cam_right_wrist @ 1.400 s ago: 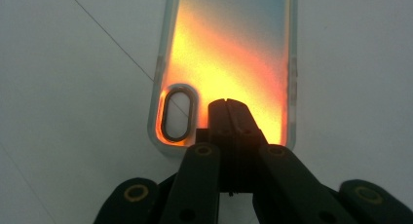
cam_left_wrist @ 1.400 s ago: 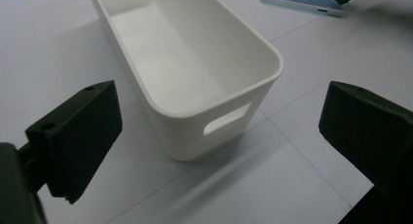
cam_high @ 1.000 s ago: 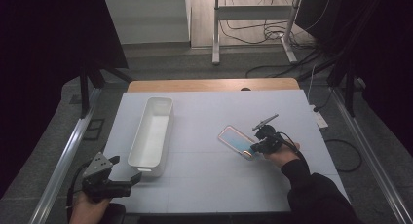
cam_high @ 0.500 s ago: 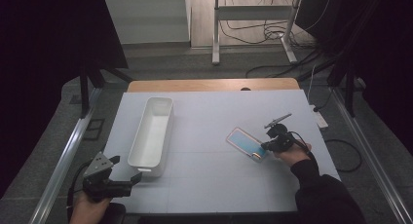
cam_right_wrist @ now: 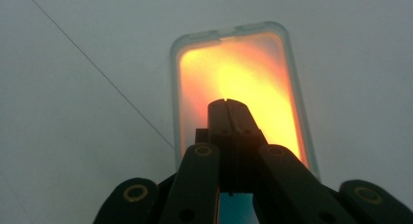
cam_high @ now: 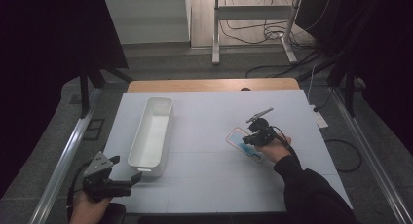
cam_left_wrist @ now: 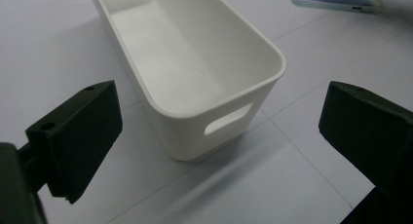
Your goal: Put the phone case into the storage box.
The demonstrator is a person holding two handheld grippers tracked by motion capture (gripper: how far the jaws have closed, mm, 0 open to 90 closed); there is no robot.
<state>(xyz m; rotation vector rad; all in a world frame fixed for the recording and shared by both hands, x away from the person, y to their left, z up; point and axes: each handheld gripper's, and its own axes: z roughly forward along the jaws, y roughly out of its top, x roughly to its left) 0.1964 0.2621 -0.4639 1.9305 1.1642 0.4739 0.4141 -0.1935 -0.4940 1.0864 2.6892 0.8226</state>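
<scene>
Bin (cam_high: 152, 131) left of centre on the table (cam_high: 204, 185), running lengthwise from mid-frame toward lower left. Phone (cam_high: 239, 140) flat on the table right of centre, well apart from bin. Left gripper (cam_high: 127, 180) at lower left, just before the bin's near end. Right gripper (cam_high: 247, 139) over the phone.

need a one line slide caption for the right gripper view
Right gripper, jaws shut together, over a phone in a clear case with its screen glowing orange, lying on the white table.

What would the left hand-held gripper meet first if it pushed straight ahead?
Most likely the near end wall of the white bin, the end with the handle slot. It sits centred between the open jaws of the left hand-held gripper, though the gap to it is hard to judge.
</scene>
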